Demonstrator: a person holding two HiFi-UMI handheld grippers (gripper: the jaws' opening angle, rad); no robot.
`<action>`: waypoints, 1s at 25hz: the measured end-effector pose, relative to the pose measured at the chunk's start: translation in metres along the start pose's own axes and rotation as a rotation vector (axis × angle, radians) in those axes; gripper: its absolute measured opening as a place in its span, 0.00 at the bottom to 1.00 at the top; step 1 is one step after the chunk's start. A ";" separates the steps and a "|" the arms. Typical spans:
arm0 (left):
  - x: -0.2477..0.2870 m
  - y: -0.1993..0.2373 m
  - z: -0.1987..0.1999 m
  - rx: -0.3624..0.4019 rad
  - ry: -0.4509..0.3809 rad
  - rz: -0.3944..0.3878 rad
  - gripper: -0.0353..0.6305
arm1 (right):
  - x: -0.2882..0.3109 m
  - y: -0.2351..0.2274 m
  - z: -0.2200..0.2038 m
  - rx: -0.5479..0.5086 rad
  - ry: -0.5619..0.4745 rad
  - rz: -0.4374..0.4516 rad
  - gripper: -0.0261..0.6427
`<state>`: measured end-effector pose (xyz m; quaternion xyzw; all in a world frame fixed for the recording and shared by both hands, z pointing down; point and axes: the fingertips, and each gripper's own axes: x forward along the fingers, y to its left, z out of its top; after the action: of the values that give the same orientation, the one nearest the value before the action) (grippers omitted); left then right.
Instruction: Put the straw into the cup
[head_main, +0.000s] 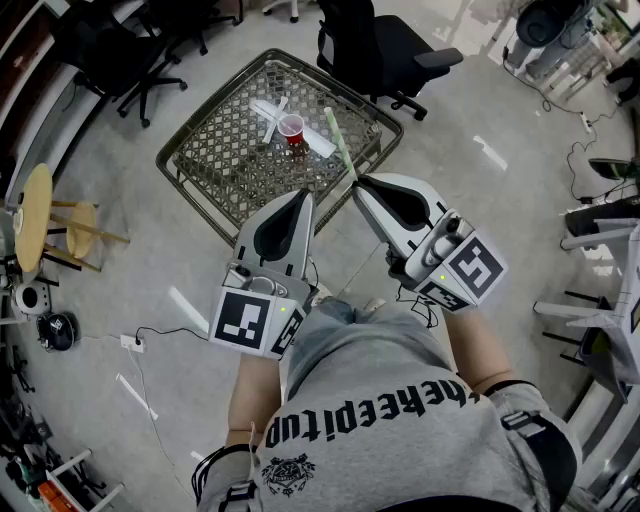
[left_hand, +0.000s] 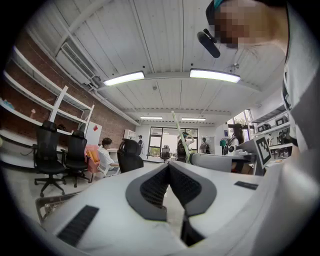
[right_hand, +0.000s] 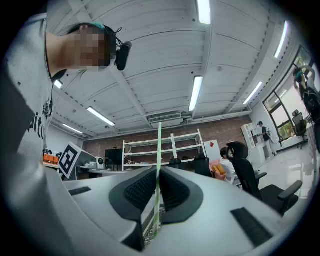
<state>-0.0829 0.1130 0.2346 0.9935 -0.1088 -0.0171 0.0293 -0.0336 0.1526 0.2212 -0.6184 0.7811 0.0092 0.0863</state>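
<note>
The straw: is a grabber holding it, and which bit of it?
Yes. The right gripper pinches the straw near one end, and most of it sticks out past the jaws. The left gripper holds nothing.

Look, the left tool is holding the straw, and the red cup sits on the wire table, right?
Not quite. The right tool holds the straw, as the right gripper view shows. The left tool is shut on nothing. The red cup does sit on the wire table.

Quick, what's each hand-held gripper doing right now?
Left hand-held gripper: closed, empty.
Right hand-held gripper: closed on the straw.
</note>
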 end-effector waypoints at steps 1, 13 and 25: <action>0.001 0.000 0.000 0.000 -0.003 0.000 0.12 | 0.000 -0.001 0.001 -0.003 -0.002 0.001 0.09; 0.010 0.003 -0.001 -0.001 -0.008 -0.020 0.12 | 0.002 -0.002 0.000 -0.019 0.001 -0.005 0.09; 0.011 0.038 0.000 -0.008 -0.014 -0.030 0.12 | 0.036 -0.002 -0.006 -0.034 0.009 -0.021 0.09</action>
<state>-0.0804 0.0734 0.2365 0.9947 -0.0938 -0.0251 0.0323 -0.0403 0.1171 0.2223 -0.6279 0.7747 0.0189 0.0721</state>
